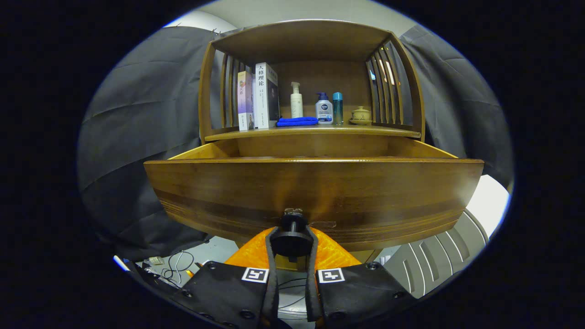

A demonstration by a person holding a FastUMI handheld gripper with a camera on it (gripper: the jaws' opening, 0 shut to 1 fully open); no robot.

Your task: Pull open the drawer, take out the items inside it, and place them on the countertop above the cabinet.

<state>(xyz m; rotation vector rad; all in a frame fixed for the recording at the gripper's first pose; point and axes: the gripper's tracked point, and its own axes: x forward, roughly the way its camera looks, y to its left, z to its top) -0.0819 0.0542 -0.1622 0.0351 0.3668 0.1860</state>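
Observation:
The wooden drawer (315,187) stands pulled out toward me, its broad front panel close ahead of the fingers. A black round knob (292,237) sticks out from the lower middle of that panel. My gripper (292,244) is shut on the knob, with one orange-and-black finger pressing on each side of it. The drawer's inside is hidden behind its front panel, apart from the upper inner walls. Above the drawer runs the wooden countertop (388,132) of the cabinet.
On the countertop stand two books (258,97), a white pump bottle (296,100), a folded blue cloth (297,121), a white-and-blue pump bottle (324,108), a teal bottle (337,108) and a small lidded pot (360,115). Slatted sides and a top board enclose it. Cables (178,267) lie on the floor.

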